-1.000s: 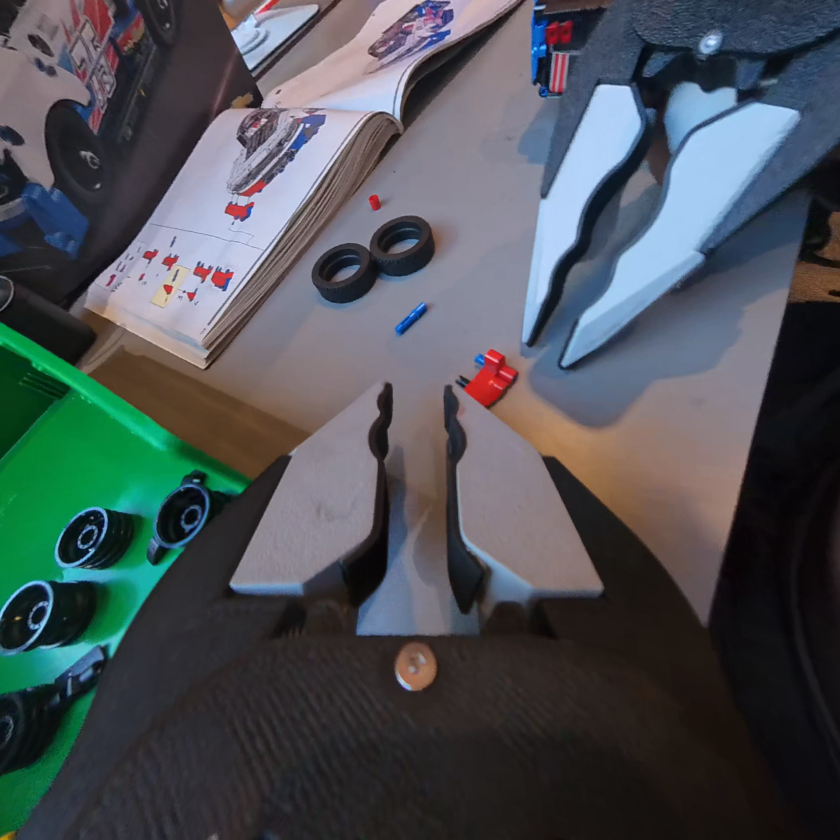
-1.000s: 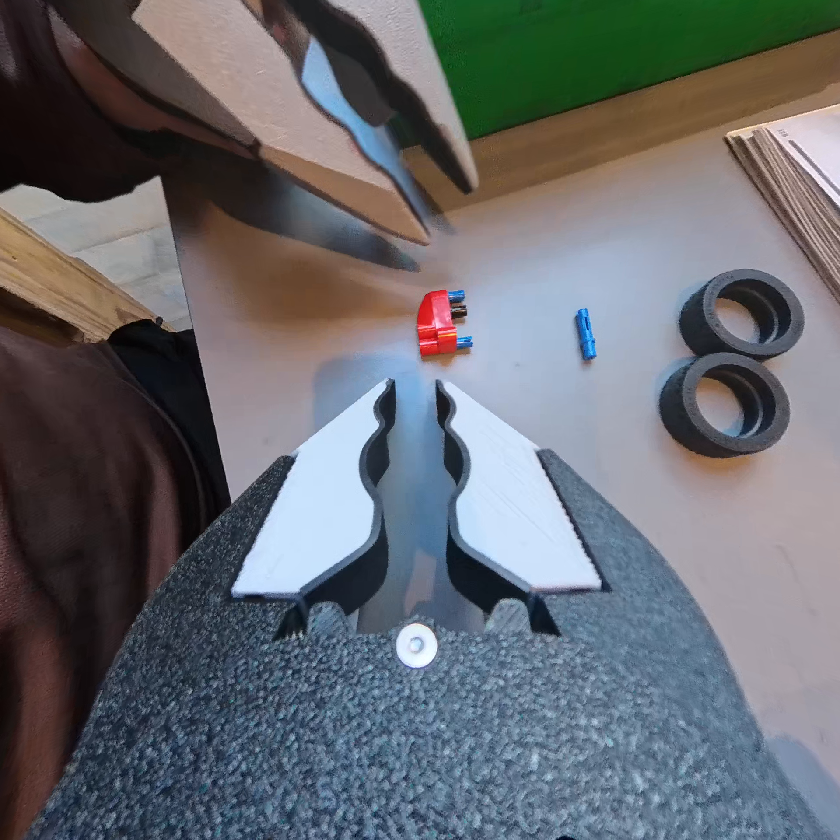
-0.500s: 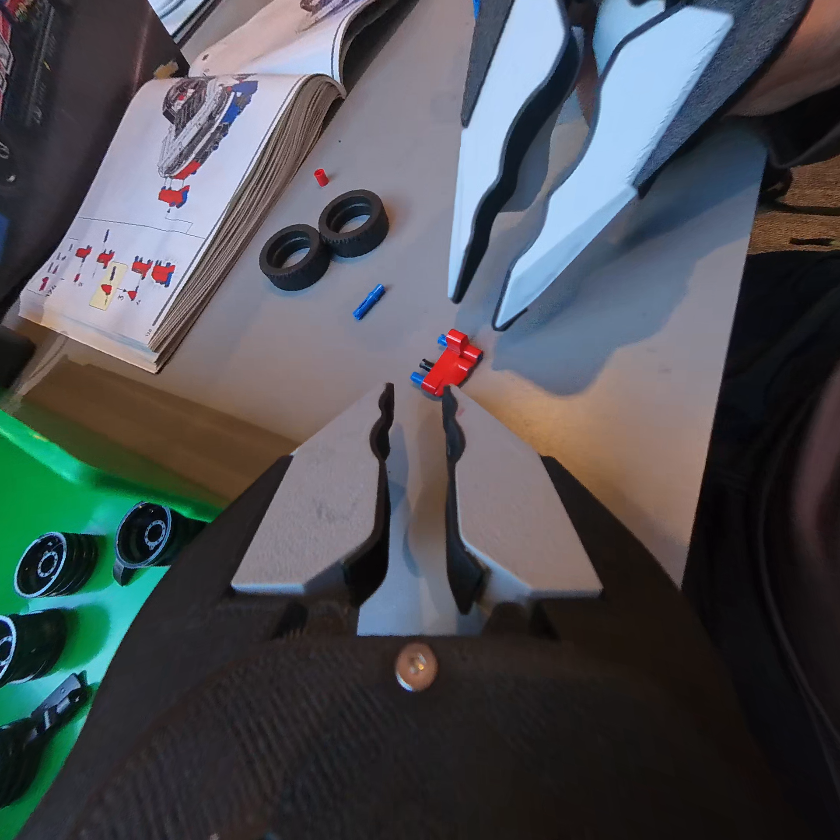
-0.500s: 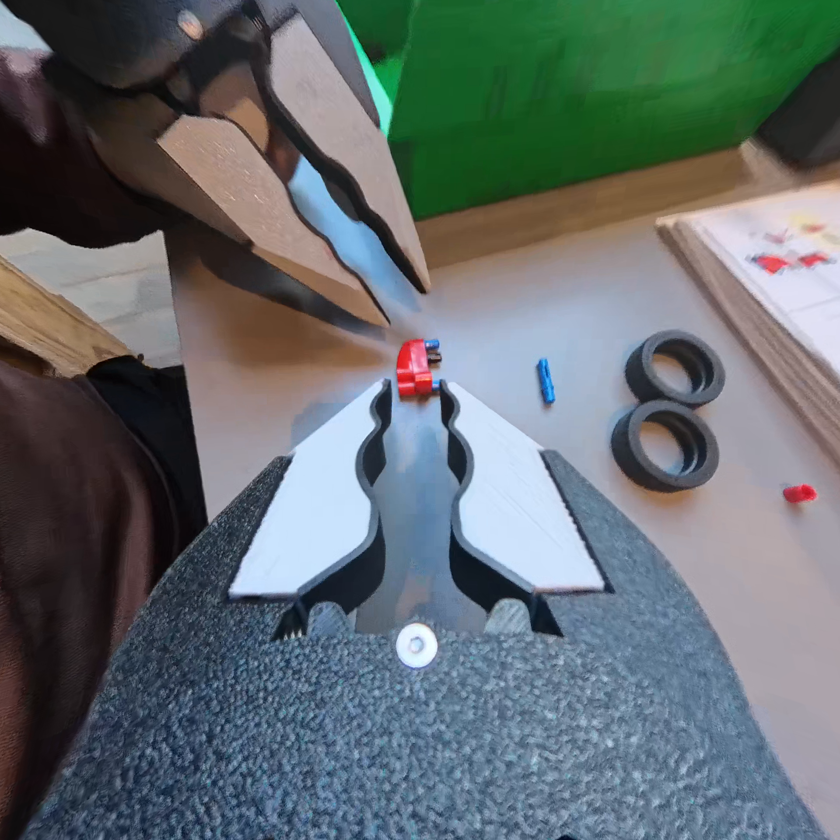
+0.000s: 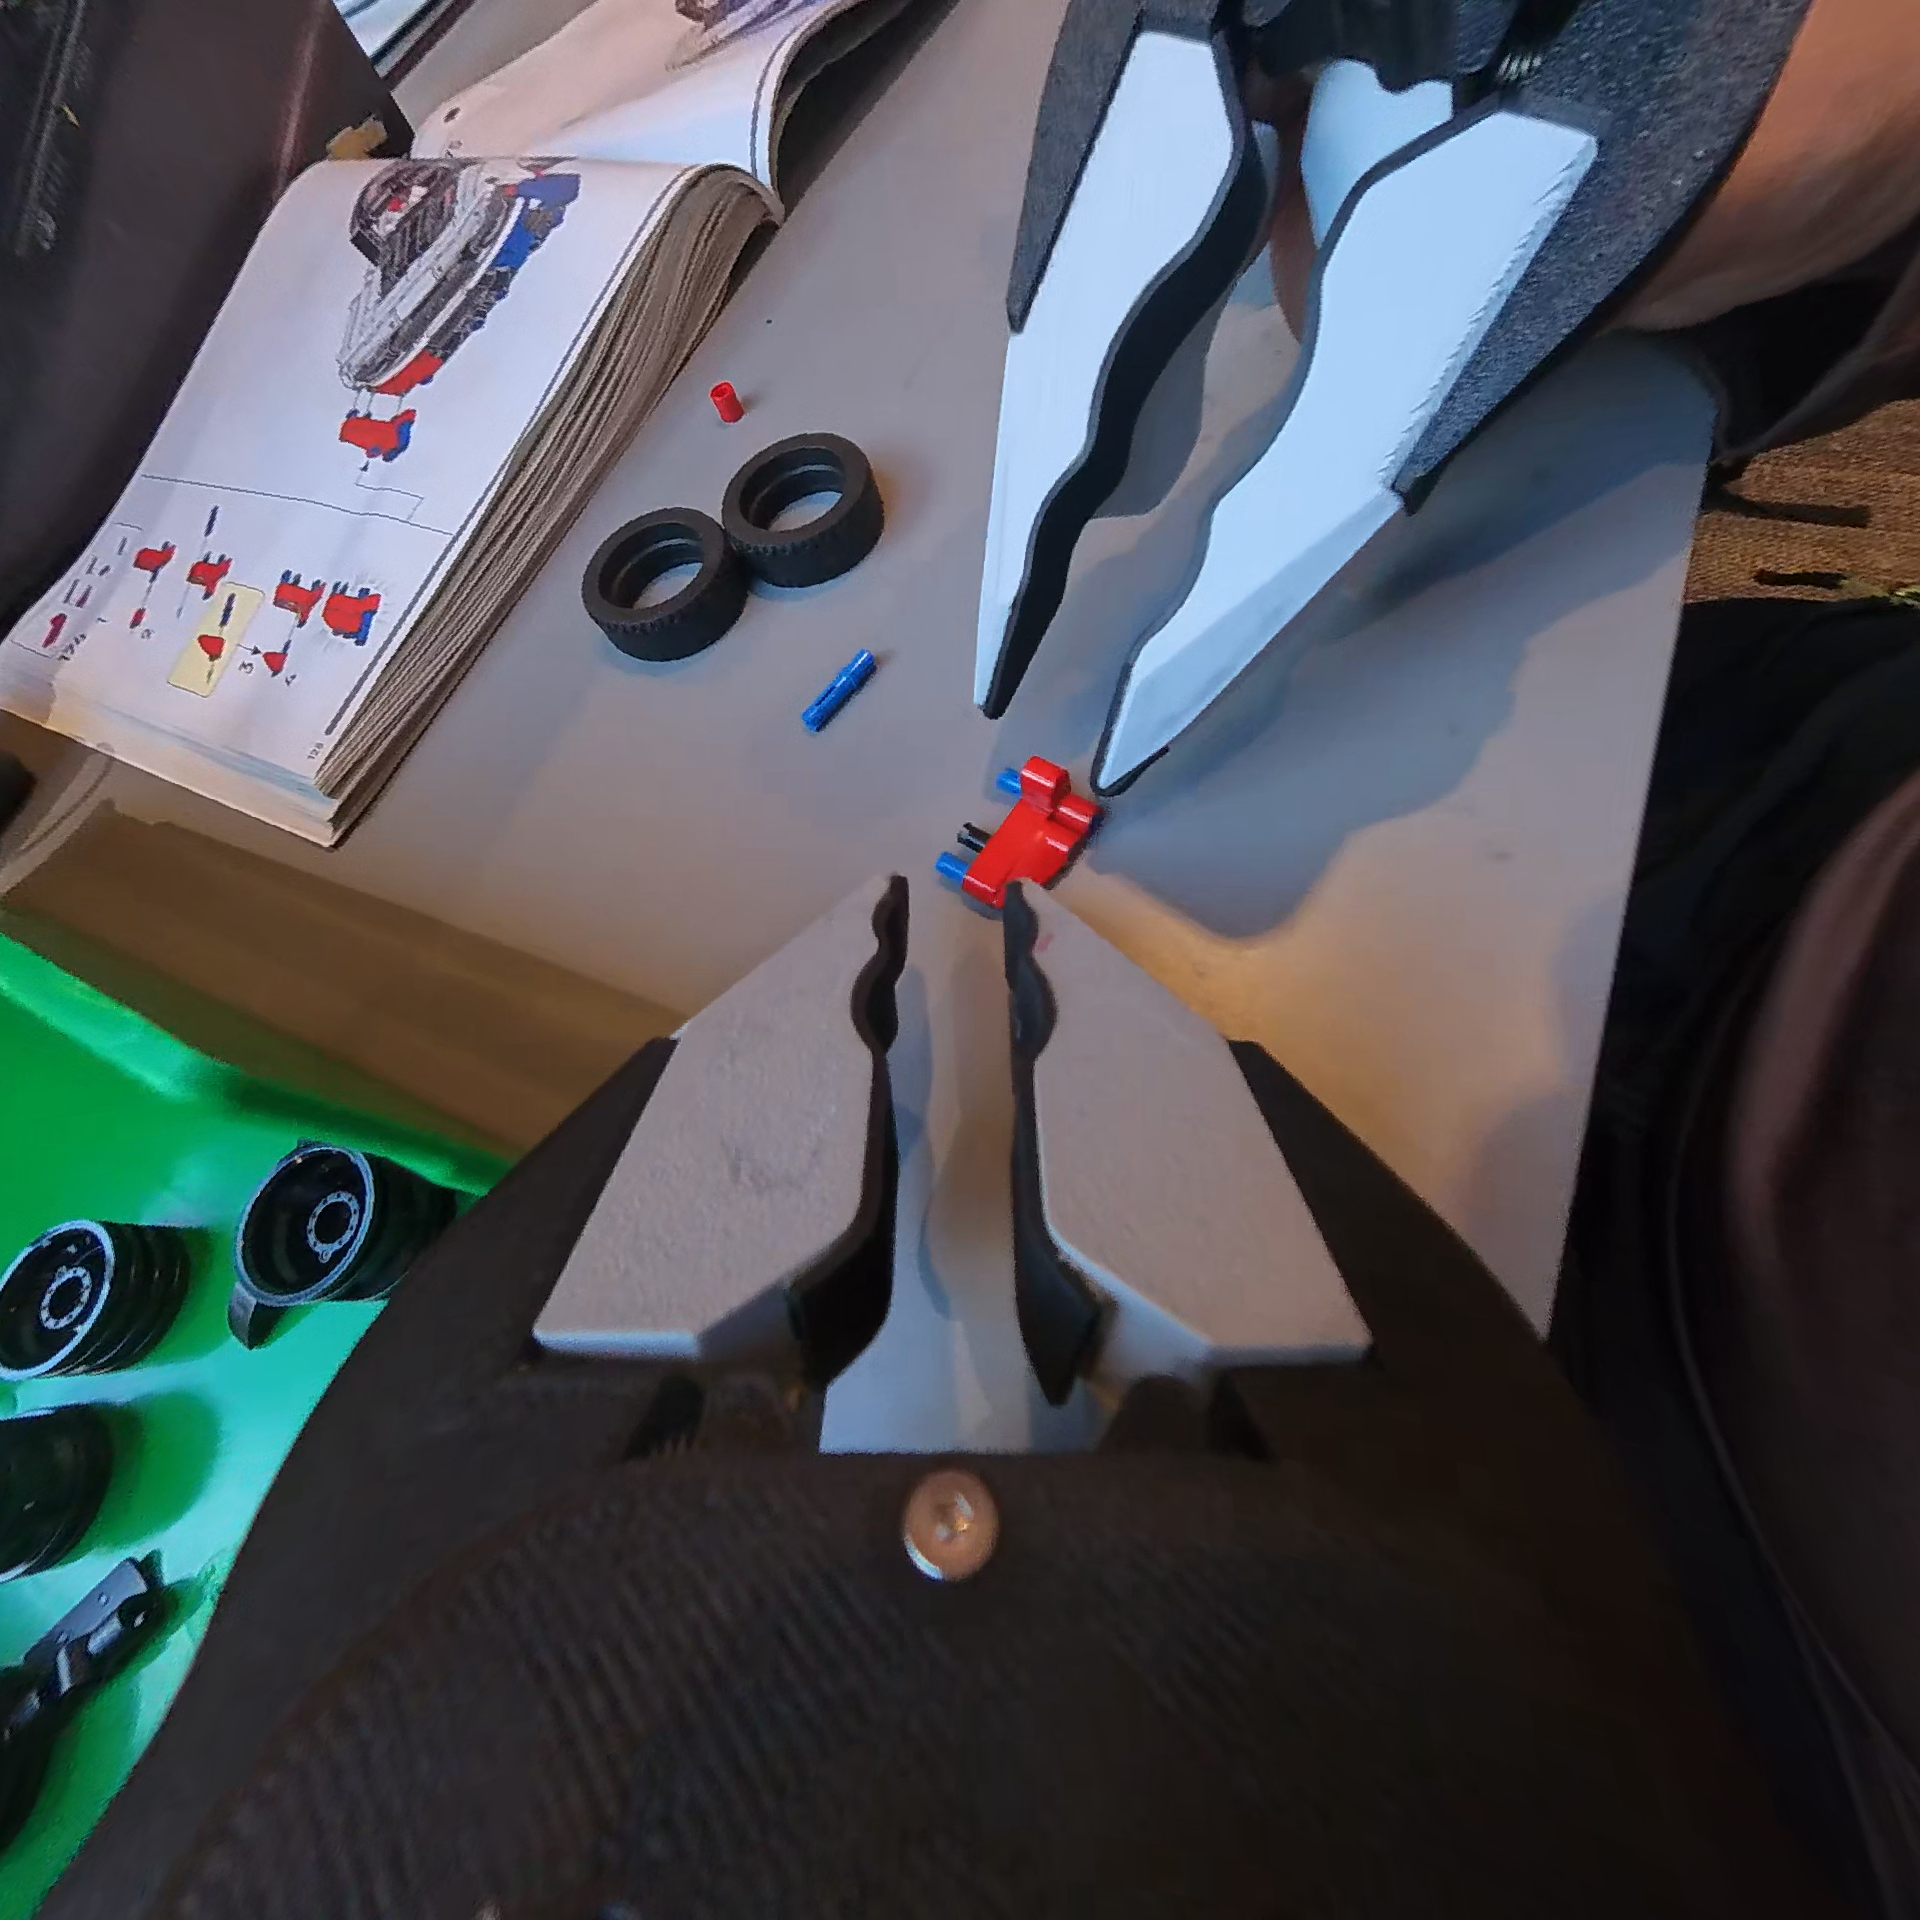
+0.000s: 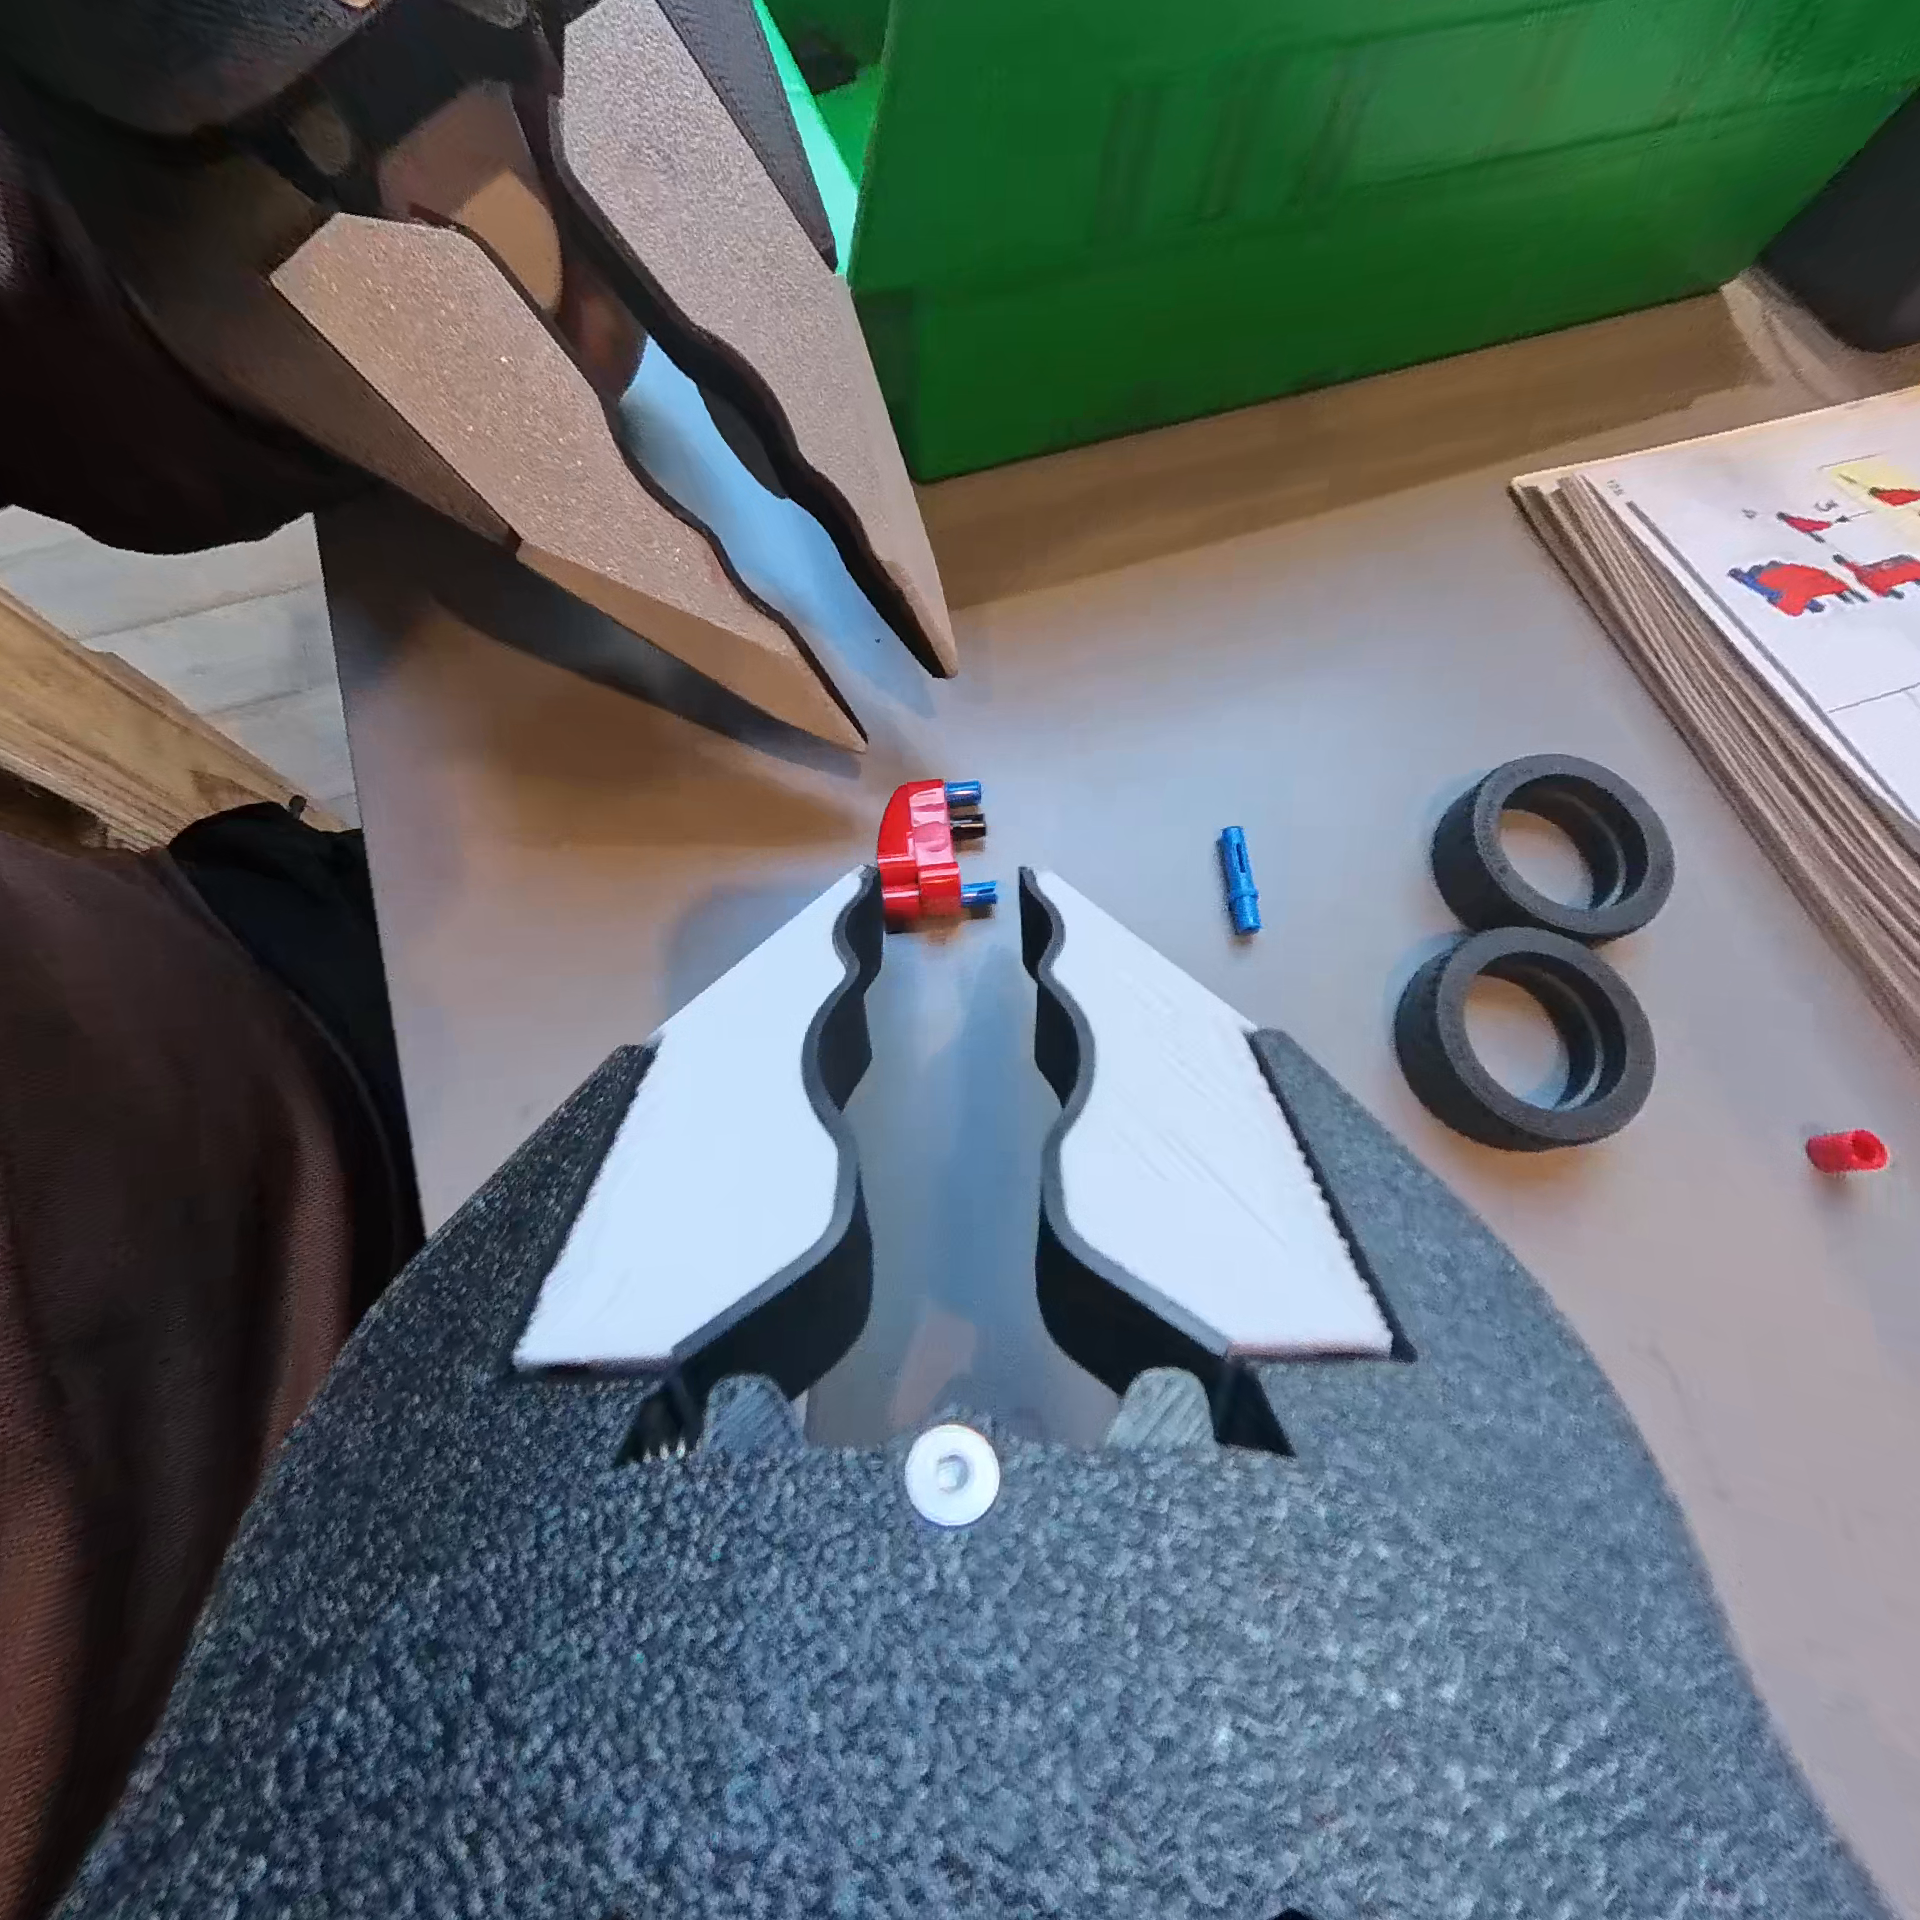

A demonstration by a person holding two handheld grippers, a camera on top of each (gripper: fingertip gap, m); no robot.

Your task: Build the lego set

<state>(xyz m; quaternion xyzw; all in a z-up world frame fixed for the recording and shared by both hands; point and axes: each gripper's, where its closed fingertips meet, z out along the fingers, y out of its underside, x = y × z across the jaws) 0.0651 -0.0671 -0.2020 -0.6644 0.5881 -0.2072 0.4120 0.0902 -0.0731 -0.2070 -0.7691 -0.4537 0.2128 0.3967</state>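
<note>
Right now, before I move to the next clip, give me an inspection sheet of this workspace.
Surface: grey table, bare between parts.
Job's things: red piece with blue and black pins lies flat; loose blue pin; two black tyres side by side; small red bush; open instruction book.
Clutter: black wheel hubs in green bin.
Grippers: left gripper and right gripper both open, tips flanking the red piece.
Cables: nothing seen.
Surroundings: brown sleeve; wooden edge.
</note>
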